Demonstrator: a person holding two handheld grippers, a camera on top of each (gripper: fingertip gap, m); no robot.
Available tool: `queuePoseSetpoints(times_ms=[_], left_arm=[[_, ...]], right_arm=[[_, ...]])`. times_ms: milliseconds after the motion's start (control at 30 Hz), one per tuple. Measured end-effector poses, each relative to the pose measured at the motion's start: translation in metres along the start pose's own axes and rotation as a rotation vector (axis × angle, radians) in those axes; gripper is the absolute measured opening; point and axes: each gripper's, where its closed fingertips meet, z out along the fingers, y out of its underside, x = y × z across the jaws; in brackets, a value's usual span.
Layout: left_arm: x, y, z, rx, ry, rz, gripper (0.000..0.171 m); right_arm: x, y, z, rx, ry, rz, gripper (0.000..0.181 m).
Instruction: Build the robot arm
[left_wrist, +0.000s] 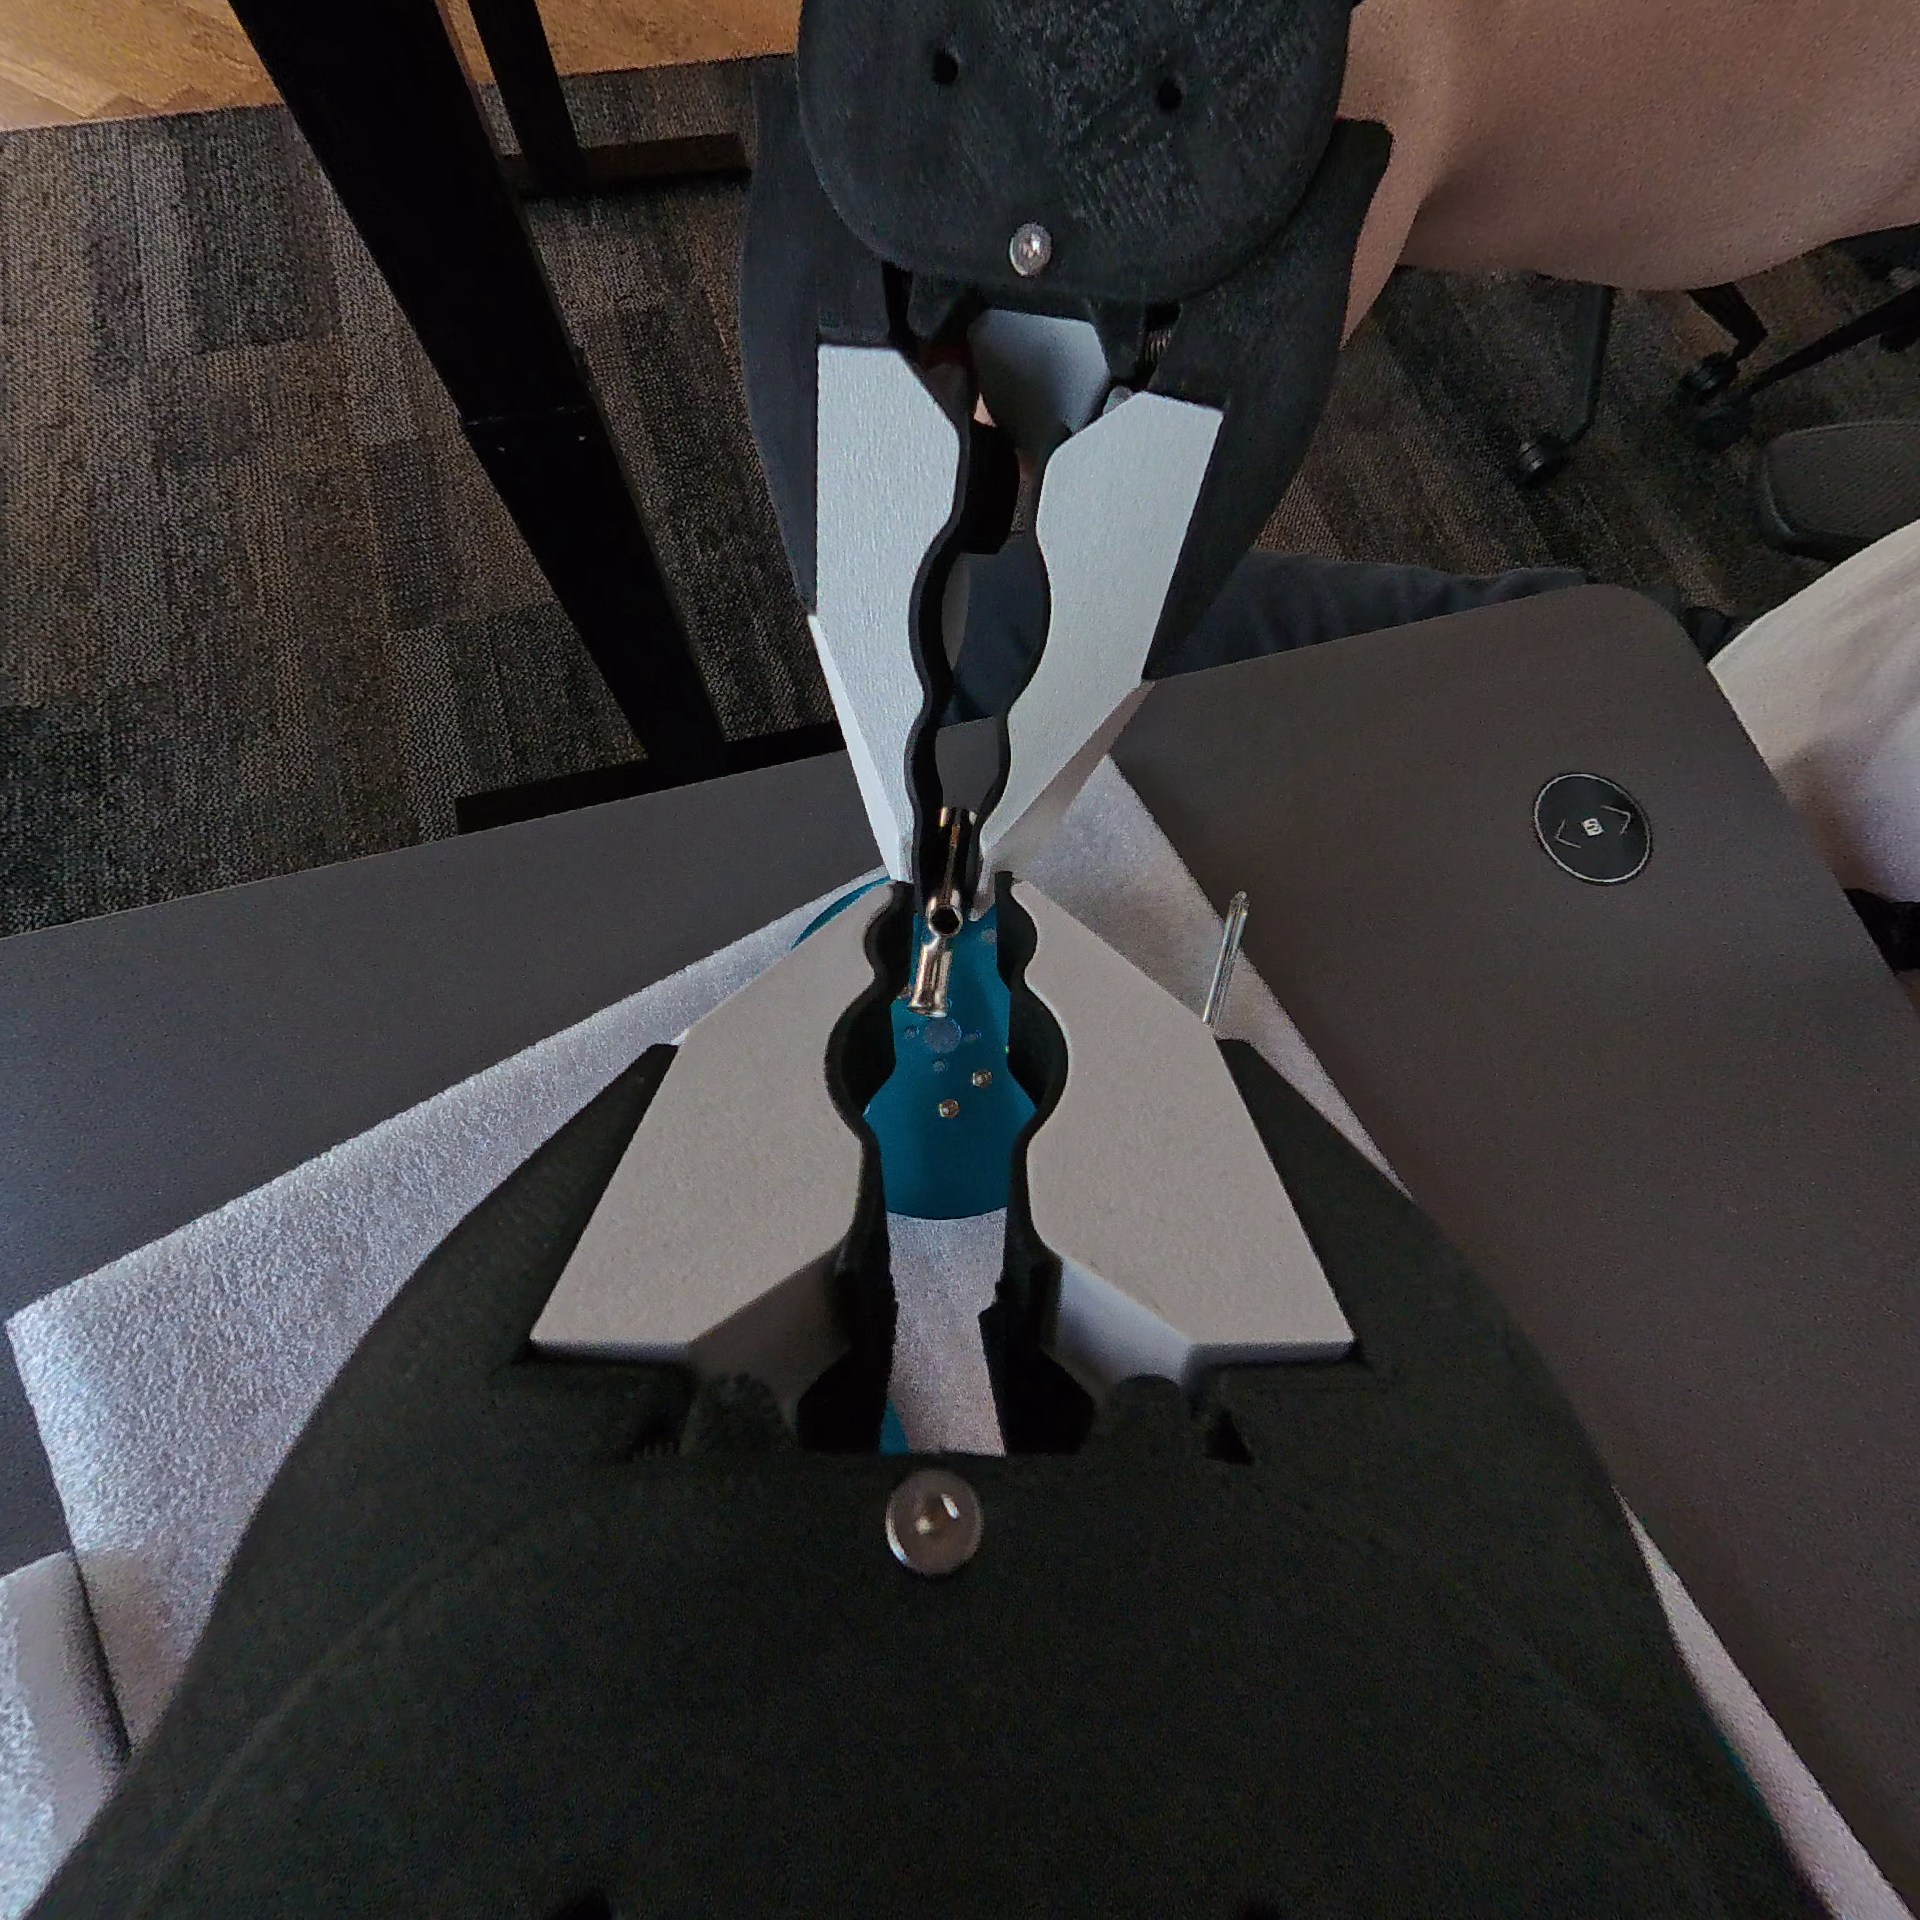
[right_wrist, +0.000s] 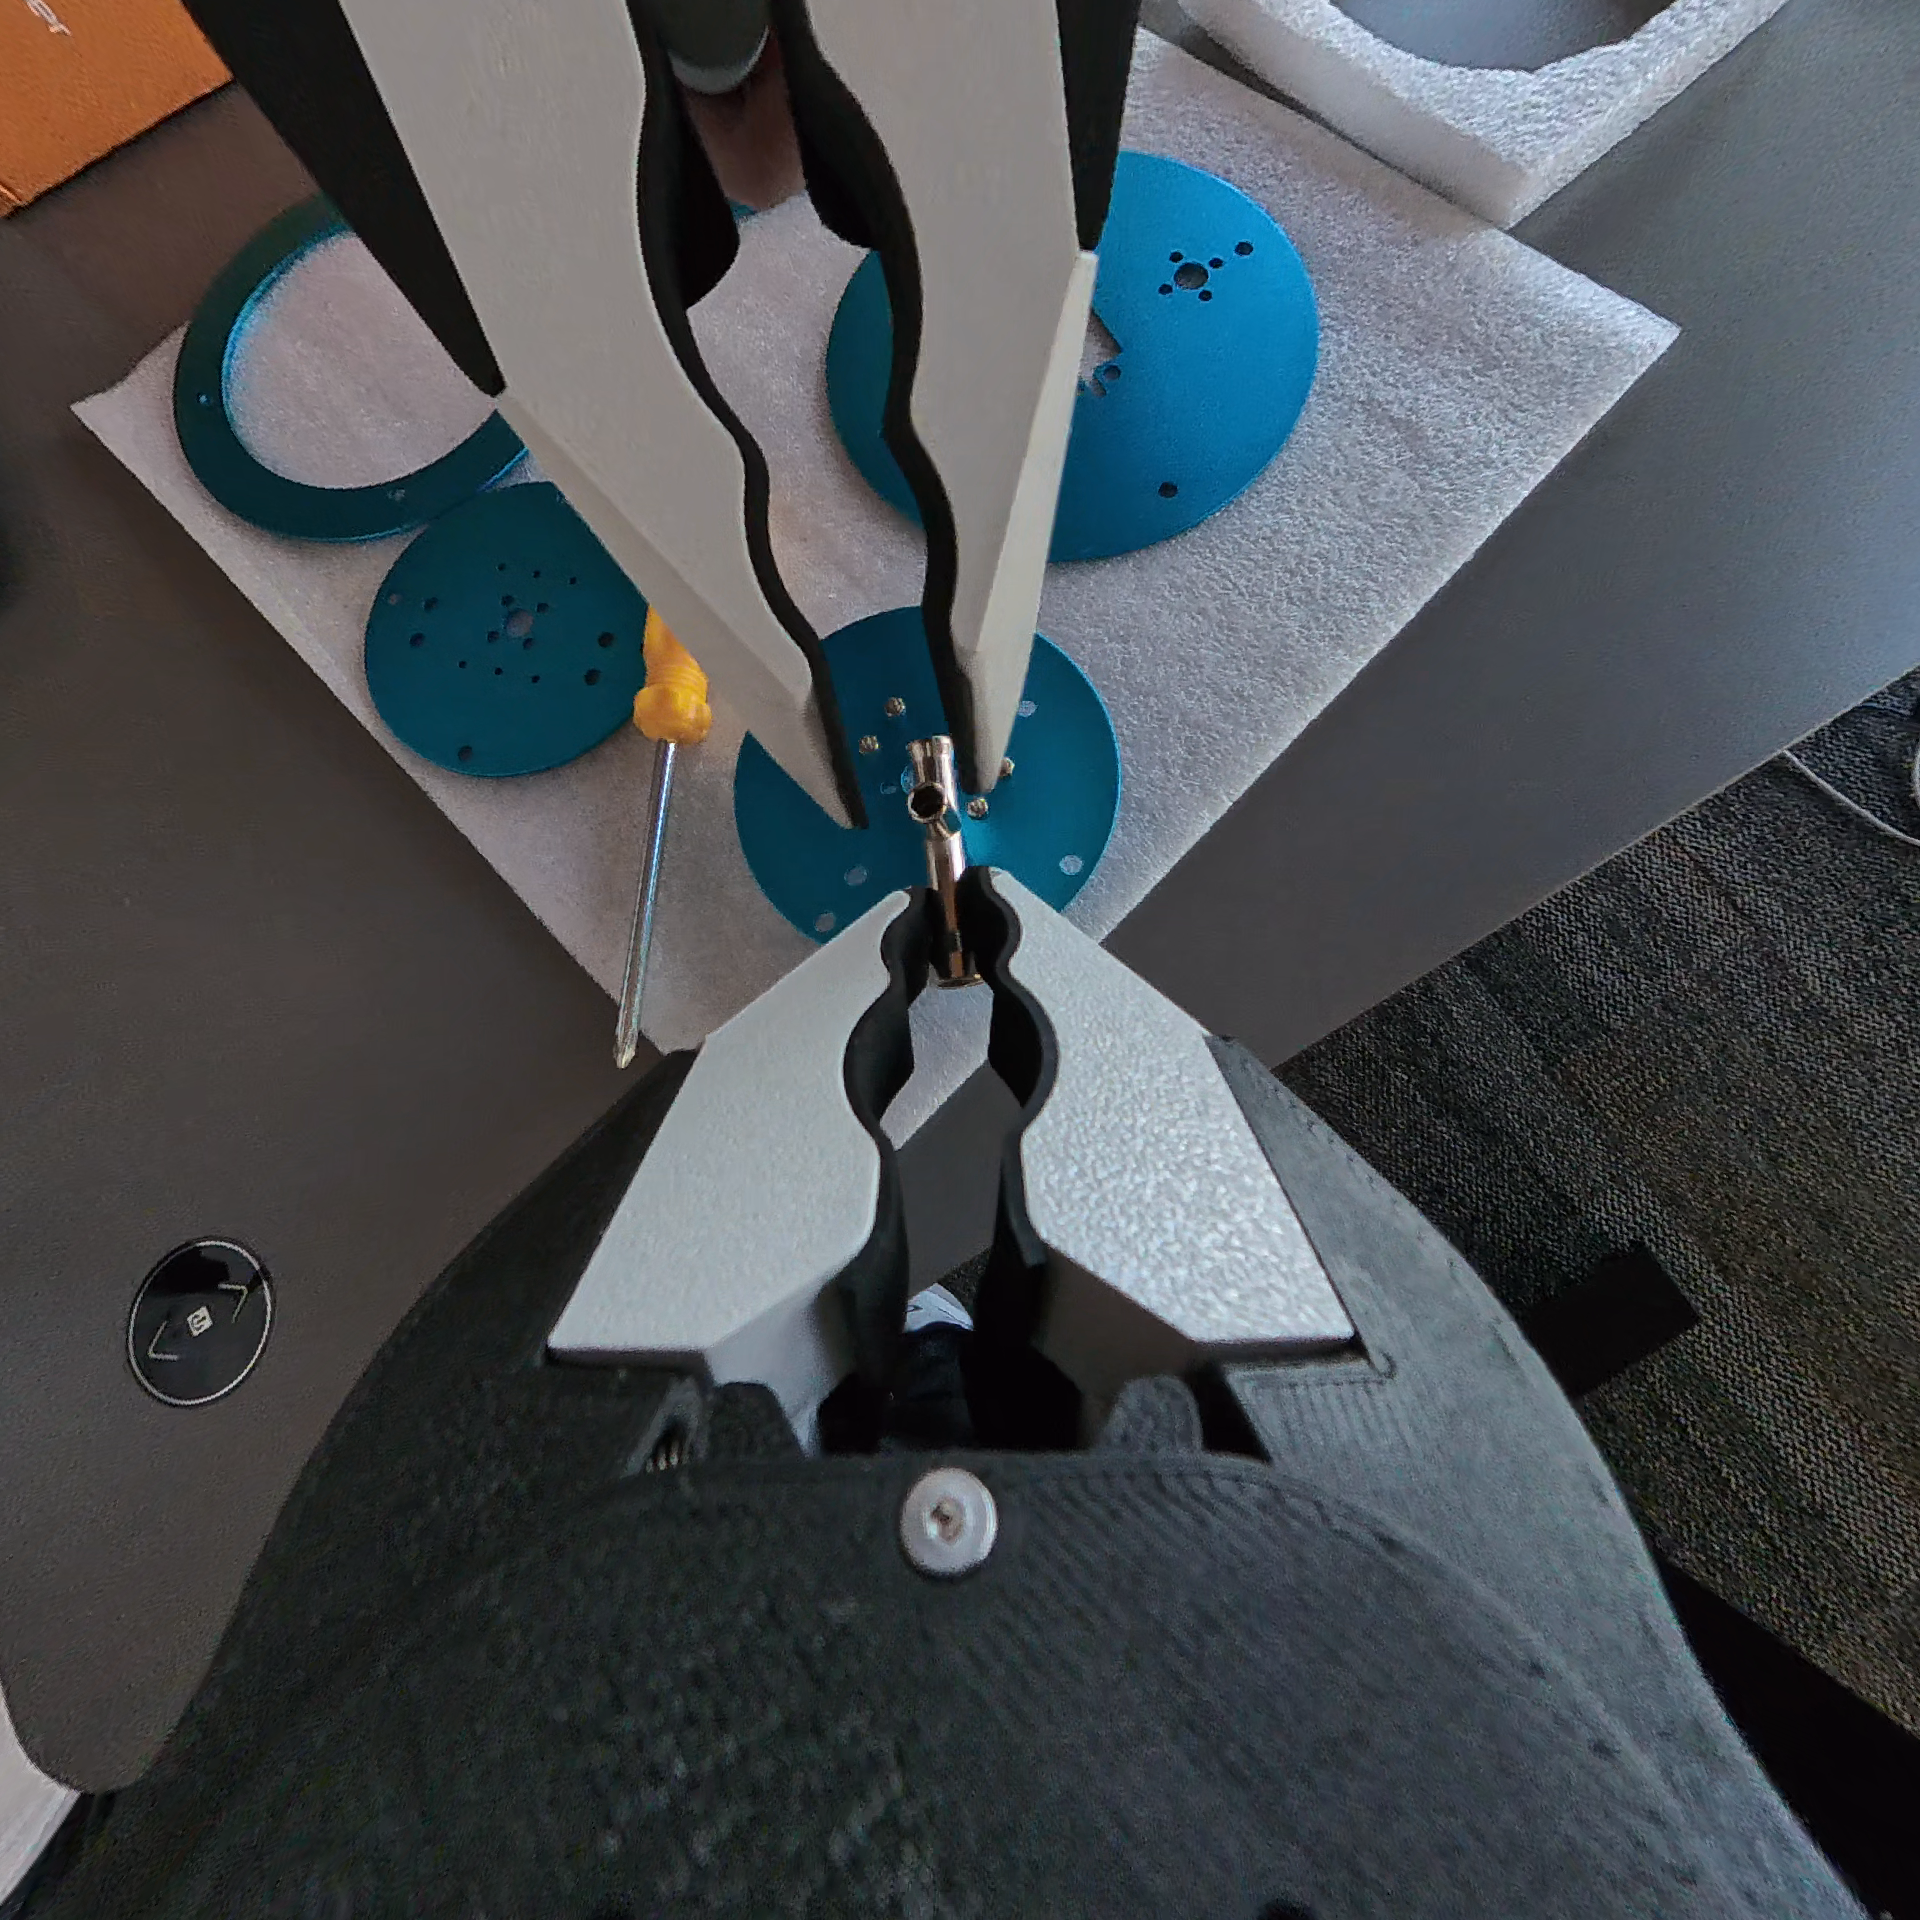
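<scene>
My right gripper is shut on a small silver metal connector with a side hole and holds it over a blue disc on a white foam sheet. My left gripper faces it tip to tip and is open. Its fingertips stand either side of the connector's free end, with a gap on one side. In the left wrist view the right gripper comes down from above, and the blue disc shows between my left fingers.
On the foam lie a blue ring, a holed blue disc, a larger blue disc and a yellow-handled screwdriver. A foam block sits behind. The dark table has a round inset; carpet lies beyond its edge. Both grippers' tips are close together, under 4 cm apart. Left tips and right tips are each some 20 cm from the round inset. My left wrist view looks at it from another angle.
</scene>
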Motion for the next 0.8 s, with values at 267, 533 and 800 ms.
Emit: queuePoseSetpoints(times_ms=[267,533,800], left_arm=[[0.000,0.007,0.005,-0.026,0.006,-0.008,0.012],[-0.004,0.013,0.010,-0.030,-0.015,0.006,0.005],[-0.004,0.015,0.010,-0.037,-0.011,-0.001,0.006]], right_arm=[[0.000,0.001,0.002,-0.005,-0.012,0.012,0.008],[0.000,0.000,0.002,-0.031,-0.009,-0.004,0.008],[0.000,-0.001,0.002,-0.061,-0.021,-0.025,0.008]])
